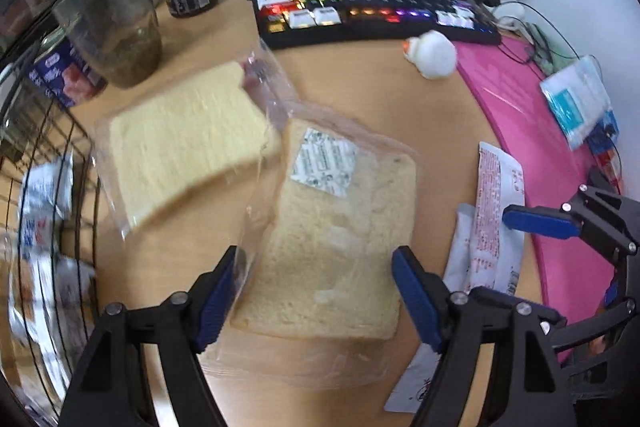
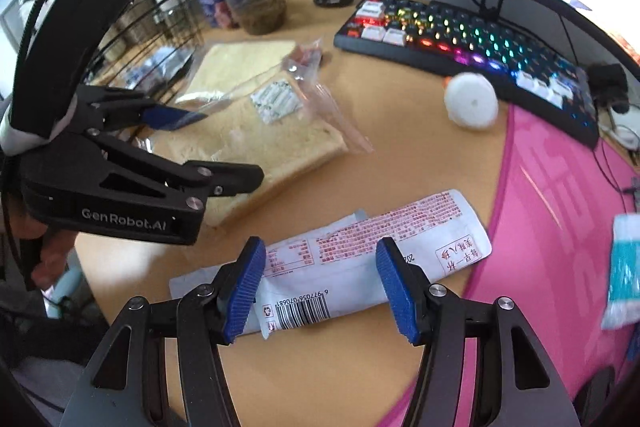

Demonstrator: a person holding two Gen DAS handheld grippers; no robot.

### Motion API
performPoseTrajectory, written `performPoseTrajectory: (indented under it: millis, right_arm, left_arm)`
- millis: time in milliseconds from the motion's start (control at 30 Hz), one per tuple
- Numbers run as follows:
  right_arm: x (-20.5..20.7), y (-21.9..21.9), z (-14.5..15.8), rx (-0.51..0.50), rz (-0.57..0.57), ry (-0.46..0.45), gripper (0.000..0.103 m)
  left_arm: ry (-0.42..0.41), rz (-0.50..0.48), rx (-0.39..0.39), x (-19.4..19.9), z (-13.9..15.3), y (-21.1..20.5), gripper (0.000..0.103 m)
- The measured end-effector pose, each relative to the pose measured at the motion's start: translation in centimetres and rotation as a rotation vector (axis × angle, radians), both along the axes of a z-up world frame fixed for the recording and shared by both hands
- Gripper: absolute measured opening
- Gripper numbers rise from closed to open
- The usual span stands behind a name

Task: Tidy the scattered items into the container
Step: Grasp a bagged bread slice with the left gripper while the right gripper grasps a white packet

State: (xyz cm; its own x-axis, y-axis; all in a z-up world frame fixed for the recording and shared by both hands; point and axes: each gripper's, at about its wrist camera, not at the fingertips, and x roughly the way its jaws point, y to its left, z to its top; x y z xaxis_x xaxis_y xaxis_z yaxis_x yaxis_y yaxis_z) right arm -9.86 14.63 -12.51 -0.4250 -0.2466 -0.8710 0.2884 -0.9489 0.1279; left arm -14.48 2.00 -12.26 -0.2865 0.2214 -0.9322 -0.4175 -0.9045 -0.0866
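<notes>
Looking through your left wrist camera: left gripper [image 1: 316, 291] is spread wide, blue pads either side of the near clear-bagged slice of white bread with a printed label [image 1: 340, 223], not pinching it. A second bagged bread slice [image 1: 188, 147] lies just beyond, overlapping it, on the tan wooden desk [image 1: 360, 79]. The black wire basket [image 1: 48, 187] sits at the left edge, packets inside. White sachets with red print [image 1: 496, 215] lie right of the bread.

Right wrist camera: your right gripper [image 2: 320, 287] is also released, hovering over those sachets [image 2: 360, 259], fingers straddling them, contact unclear. White round object [image 2: 472, 105] sits near the RGB-lit black keyboard [image 2: 460, 39], beside the pink mat [image 2: 560, 207].
</notes>
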Motion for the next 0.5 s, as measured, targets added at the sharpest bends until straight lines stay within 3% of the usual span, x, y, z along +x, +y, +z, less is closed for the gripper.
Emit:
performPoseTrajectory:
  millis: [300,400,500]
  right_arm:
    - [2.6,1.4,1.1,-0.037,-0.058,0.022,0.058]
    - [3.3,2.6,2.0,-0.055,-0.104,0.051,0.065]
    - [3.5,3.5,2.1,-0.058,-0.136,0.044,0.065]
  left_arm:
    - [0.092,-0.039,-0.037,2.5,2.6,1.0,0.079]
    - [0.088,-0.061,-0.070,2.5,2.0,2.0,0.079]
    - [0.082,-0.060,-0.097,2.3,1.2,2.4,0.079]
